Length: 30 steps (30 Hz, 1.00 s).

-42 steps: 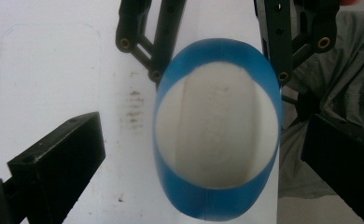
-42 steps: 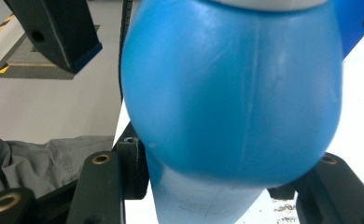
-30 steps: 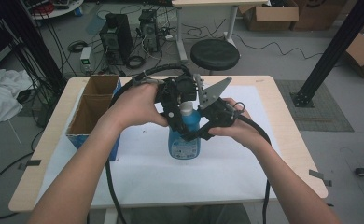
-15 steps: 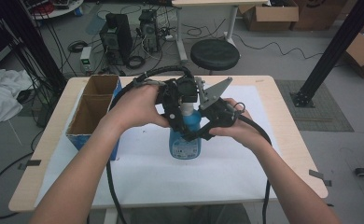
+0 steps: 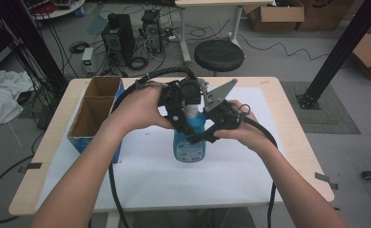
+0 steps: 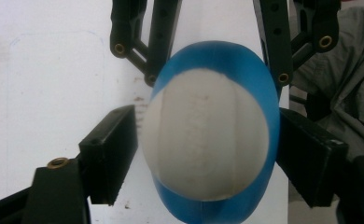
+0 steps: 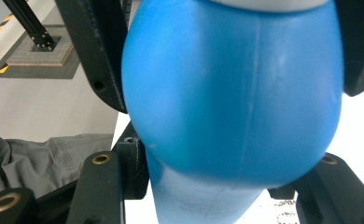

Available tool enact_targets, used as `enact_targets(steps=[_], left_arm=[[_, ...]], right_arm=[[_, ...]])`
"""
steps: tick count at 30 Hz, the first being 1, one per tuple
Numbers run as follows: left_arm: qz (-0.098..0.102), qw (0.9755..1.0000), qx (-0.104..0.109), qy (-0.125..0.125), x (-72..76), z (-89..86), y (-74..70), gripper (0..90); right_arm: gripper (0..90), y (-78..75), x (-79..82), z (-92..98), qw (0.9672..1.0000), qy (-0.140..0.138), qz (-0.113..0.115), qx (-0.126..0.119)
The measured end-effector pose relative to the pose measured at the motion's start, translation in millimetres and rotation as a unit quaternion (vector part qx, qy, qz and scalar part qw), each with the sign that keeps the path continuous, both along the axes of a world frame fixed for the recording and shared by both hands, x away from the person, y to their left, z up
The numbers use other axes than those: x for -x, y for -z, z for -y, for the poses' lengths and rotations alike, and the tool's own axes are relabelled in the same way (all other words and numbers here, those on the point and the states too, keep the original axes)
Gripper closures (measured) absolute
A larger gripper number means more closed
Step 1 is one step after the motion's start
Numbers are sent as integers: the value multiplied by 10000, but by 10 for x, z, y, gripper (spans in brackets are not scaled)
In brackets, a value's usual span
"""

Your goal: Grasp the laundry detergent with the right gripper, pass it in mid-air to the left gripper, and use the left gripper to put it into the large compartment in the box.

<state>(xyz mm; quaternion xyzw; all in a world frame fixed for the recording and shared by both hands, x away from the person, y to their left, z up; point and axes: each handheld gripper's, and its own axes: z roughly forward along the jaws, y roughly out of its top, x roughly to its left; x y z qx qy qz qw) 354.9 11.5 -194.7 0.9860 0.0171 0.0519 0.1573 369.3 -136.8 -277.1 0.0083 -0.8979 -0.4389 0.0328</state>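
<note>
1. A blue bottle (image 5: 189, 142) stands upright on the white sheet (image 5: 269, 161) that covers the wooden table (image 5: 297, 142), near the middle of the table and just to the right of an open cardboard box (image 5: 91, 116).
2. The bottle has a white cap (image 6: 203, 144); in the left gripper view, the cap sits directly between the two black jaws, seen from above.
3. The left gripper (image 5: 181, 102) comes at the cap from the top. Its jaws have just been closing around the cap; one jaw meets the blue shoulder below the cap, while on the other side contact cannot be told for sure, so a firm hold cannot be confirmed.
4. The right gripper (image 5: 212, 126) is lower, at the bottle's blue body, coming in from the right side in the high view.
5. In the right gripper view, the rounded blue body bulges between the jaws, which press against both of its flanks and clamp it.
6. The two grippers are close together, one above the other on the same bottle, with a hand behind each.
</note>
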Motion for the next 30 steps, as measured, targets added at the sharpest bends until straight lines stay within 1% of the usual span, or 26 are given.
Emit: enact_targets(steps=[5, 6, 19, 20, 22, 26, 27, 30], left_arm=[[-49, 10000, 11, 8, -1, -7, 0, 292], [-20, 10000, -11, 15, -3, -5, -2, 294], [-42, 10000, 20, 38, 3, 2, 5, 342], [-89, 10000, 24, 28, 5, 3, 8, 351], [-87, 9999, 31, 60, 1, 5, 3, 368], [-128, 9999, 53, 30, -10, 4, 6, 378], [-165, 9998, 52, 13, -10, 3, 10, 381], [-184, 9998, 59, 32, -19, 0, 13, 384]], right_arm=[[456, 0, 1, -4, 10000, 4, 12, 5], [456, 1, 0, -5, 10000, 0, 15, 4], [456, 8, 6, -18, 10000, -11, 51, 52], [456, 9, 7, -17, 10000, -9, 55, 57], [456, 10, 7, -17, 10000, -11, 50, 66], [455, 15, 6, -16, 9999, -8, 92, 108], [456, 17, 9, -18, 9999, -11, 104, 122], [456, 22, 11, -22, 9998, -14, 113, 137]])
